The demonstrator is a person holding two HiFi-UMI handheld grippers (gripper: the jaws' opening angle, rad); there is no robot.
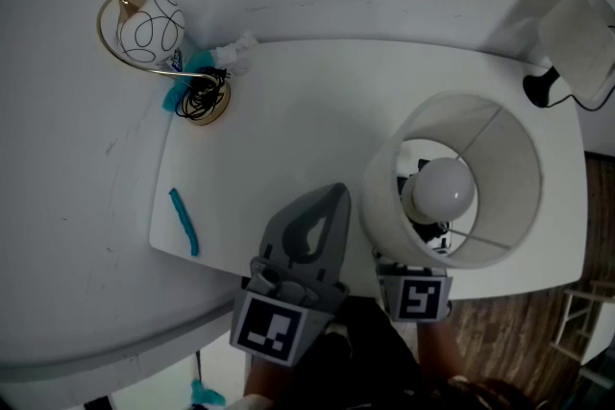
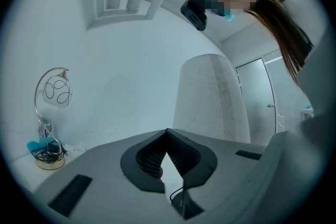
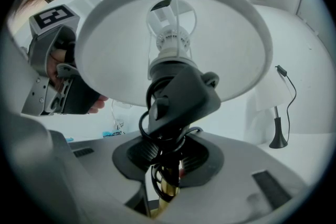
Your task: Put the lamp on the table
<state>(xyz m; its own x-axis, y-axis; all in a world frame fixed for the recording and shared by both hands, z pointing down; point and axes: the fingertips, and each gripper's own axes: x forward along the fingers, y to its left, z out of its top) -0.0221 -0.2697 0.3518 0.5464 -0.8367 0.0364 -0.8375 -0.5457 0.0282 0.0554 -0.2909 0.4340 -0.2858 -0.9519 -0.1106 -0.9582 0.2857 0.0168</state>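
Note:
The lamp has a white drum shade (image 1: 509, 158) and a round white bulb (image 1: 439, 189), and it stands upright over the front right of the white table (image 1: 288, 110). My right gripper (image 3: 165, 165) is shut on its brass stem (image 3: 164, 189), which has black cord wound round it. From above, only the gripper's marker cube (image 1: 416, 296) shows below the shade. The lamp's base is hidden. My left gripper (image 1: 333, 192) hovers just left of the shade (image 2: 210, 97), its jaws shut with nothing between them (image 2: 167, 132).
A small lamp with a gold arch and white globe (image 1: 149, 29) stands at the table's far left corner, cord coiled at its foot. A teal strip (image 1: 183, 221) lies near the left edge. Another white-shaded lamp with a black base (image 1: 543, 86) stands at the far right.

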